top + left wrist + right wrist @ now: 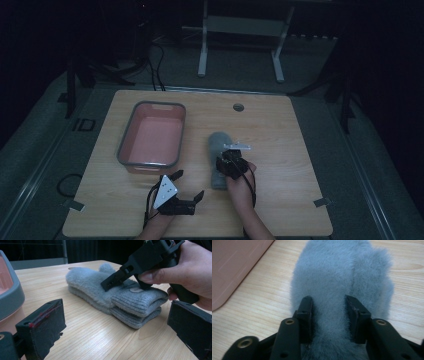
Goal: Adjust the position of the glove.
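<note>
- Pretty early in the job by the look of it. The grey fuzzy mittens [218, 157] are lying flat on the tabletop [280, 130], stacked one on top of the other, and the pink bin [152, 137] to their left has nothing in it. My guess is the mittens are headed for that bin, so the lift and the carry are both left to do.
- The right gripper [231, 159] is down on the cuff end of the stack. In the right gripper view its fingers [305, 315] are apart and pressed into the fluff of the top mitten, with a ridge of pile sitting between them. Looks like they're about to pinch, but nothing is clamped yet as far as I can tell.
- From the left gripper view the mittens [112, 296] sit well ahead of the left gripper's own fingers [42, 327], centred between them but not touching either one.
- The left gripper [181, 187] hovers near the front edge of the tabletop, just below the bin, fingers spread wide and holding nothing.
- The mittens are close beside the bin but clearly apart from it.
</note>
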`<move>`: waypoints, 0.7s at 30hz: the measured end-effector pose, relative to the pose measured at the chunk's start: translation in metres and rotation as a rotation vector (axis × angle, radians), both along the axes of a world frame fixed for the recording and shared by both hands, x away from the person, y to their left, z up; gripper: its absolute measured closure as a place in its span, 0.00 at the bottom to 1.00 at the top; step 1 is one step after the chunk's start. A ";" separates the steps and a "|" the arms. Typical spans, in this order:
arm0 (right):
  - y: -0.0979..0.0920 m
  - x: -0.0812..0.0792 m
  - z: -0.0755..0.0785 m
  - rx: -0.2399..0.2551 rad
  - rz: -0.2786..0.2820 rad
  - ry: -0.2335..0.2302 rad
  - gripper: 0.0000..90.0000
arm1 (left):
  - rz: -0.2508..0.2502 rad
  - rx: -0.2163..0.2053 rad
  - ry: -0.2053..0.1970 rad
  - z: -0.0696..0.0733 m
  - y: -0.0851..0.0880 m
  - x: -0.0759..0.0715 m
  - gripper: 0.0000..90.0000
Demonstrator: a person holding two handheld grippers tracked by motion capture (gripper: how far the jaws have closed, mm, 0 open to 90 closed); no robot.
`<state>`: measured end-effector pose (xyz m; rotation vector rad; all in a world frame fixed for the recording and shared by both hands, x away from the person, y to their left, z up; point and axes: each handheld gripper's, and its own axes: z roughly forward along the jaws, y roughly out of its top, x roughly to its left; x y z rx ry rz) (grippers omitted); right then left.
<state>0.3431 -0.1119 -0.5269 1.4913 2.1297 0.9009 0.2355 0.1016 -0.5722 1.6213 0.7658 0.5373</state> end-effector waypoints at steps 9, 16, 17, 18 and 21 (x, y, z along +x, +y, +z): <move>0.000 0.000 -0.004 0.003 0.038 0.002 0.45 | -0.002 0.002 -0.002 0.000 -0.001 0.000 0.02; -0.004 -0.004 0.004 0.040 0.096 0.001 0.25 | -0.001 0.001 0.000 0.000 0.000 0.000 0.02; -0.004 -0.006 0.007 0.043 0.099 -0.009 0.20 | 0.000 0.001 0.000 0.000 0.000 0.000 0.02; -0.006 -0.007 0.010 0.060 0.105 -0.012 0.20 | 0.000 0.002 0.000 0.000 0.000 0.000 0.02; -0.014 -0.008 0.019 0.085 0.096 -0.036 0.16 | 0.000 0.001 0.000 0.000 0.000 0.000 0.02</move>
